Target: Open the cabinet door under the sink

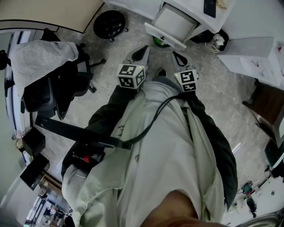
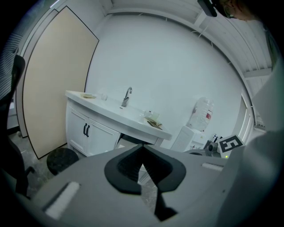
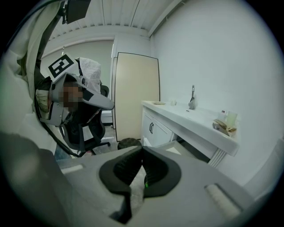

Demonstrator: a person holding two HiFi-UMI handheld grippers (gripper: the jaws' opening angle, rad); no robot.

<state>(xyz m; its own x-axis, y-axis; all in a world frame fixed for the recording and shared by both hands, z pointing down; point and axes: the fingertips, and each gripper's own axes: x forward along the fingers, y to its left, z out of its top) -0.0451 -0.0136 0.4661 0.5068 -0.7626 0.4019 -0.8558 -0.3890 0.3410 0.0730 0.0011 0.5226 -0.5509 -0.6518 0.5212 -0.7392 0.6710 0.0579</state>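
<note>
1. Head view: left gripper (image 1: 144, 48) and right gripper (image 1: 176, 55), fingers pinched together and empty, are well apart from the sink cabinet (image 1: 188, 9). 1 cabinet door (image 1: 171, 23) appears already swung out.
2. Left gripper view: fingers (image 2: 126, 166) closed on nothing. 2 shut doors carry black bar handles (image 2: 86, 130), with a dark opening (image 2: 133, 140) beside them.
3. Right gripper view: fingers (image 3: 124, 168) closed, empty. Door judged stiff, light, hinged; best pinched at a handle (image 3: 151, 127) or the free edge.

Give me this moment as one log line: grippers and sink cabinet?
left gripper: shut, empty | right gripper: shut, empty | both apart from sink cabinet | handled doors: closed | door beside them: looks open
</note>
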